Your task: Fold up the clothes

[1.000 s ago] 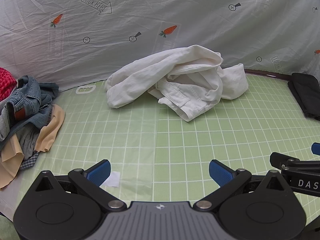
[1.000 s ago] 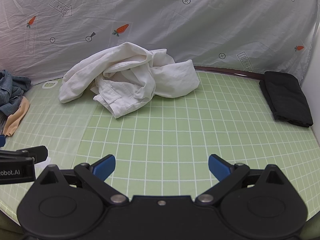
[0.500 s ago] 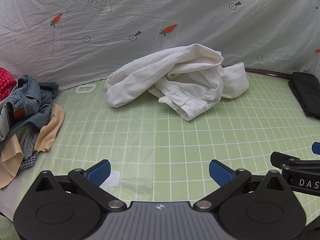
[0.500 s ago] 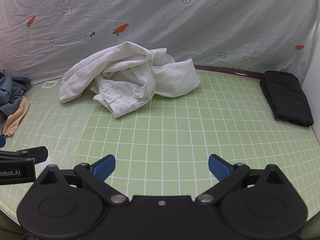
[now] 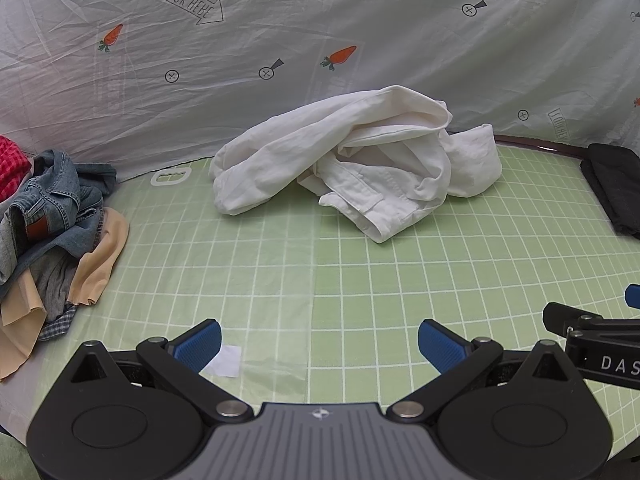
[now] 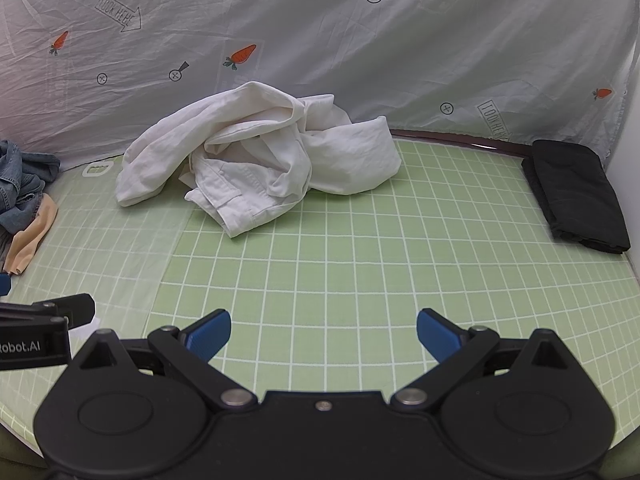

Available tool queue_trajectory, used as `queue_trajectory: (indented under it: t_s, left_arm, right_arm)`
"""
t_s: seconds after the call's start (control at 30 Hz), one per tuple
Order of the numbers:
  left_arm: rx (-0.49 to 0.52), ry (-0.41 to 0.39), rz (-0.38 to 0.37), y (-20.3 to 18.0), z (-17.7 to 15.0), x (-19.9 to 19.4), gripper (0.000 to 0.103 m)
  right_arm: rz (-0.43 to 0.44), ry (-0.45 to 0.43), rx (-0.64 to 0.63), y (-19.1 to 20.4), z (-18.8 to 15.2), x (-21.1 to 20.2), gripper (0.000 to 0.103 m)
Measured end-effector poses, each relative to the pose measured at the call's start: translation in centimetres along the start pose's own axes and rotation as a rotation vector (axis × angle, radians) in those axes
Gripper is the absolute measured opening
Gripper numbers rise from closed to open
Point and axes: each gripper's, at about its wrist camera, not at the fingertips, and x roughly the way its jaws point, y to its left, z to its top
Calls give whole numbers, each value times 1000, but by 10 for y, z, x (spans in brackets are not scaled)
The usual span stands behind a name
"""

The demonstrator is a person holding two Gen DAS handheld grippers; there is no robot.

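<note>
A crumpled white garment [image 5: 360,164] lies in a heap at the back of the green grid mat [image 5: 320,280]; it also shows in the right wrist view [image 6: 260,160]. My left gripper [image 5: 319,346] is open and empty, low over the mat's front, well short of the garment. My right gripper [image 6: 323,334] is open and empty too, beside the left one. Part of the right gripper [image 5: 592,344] shows at the right edge of the left wrist view, and part of the left gripper [image 6: 36,336] at the left edge of the right wrist view.
A pile of unfolded clothes with a denim jacket [image 5: 44,216] and tan cloth sits at the mat's left edge. A folded black garment [image 6: 576,196] lies at the right edge. A printed grey sheet [image 5: 320,40] hangs behind. A small white paper [image 5: 224,360] lies near the left gripper.
Both views have crept slightly; the white garment sits a touch lower in the left wrist view. Both grippers stay open and empty.
</note>
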Motion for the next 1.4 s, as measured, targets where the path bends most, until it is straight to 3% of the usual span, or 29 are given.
queue_trajectory:
  t_s: [0.47, 0.73, 0.9, 1.13, 1.4]
  left_arm:
    - [-36, 15, -2, 22, 28, 34, 103]
    - [-89, 46, 19, 57, 64, 83, 103]
    - [-122, 102, 32, 75, 85, 125, 103]
    - [-188, 173, -29, 58, 97, 179, 102]
    - [-284, 248, -118, 33, 109, 236, 95]
  right_arm:
    - [15, 23, 28, 9, 29, 36, 100]
    - [14, 29, 50, 19, 61, 83, 99]
    - [-52, 19, 30, 20, 84, 121, 97]
    - [-155, 46, 15, -15, 98, 182, 90]
    - [-157, 56, 74, -79, 113, 240, 79]
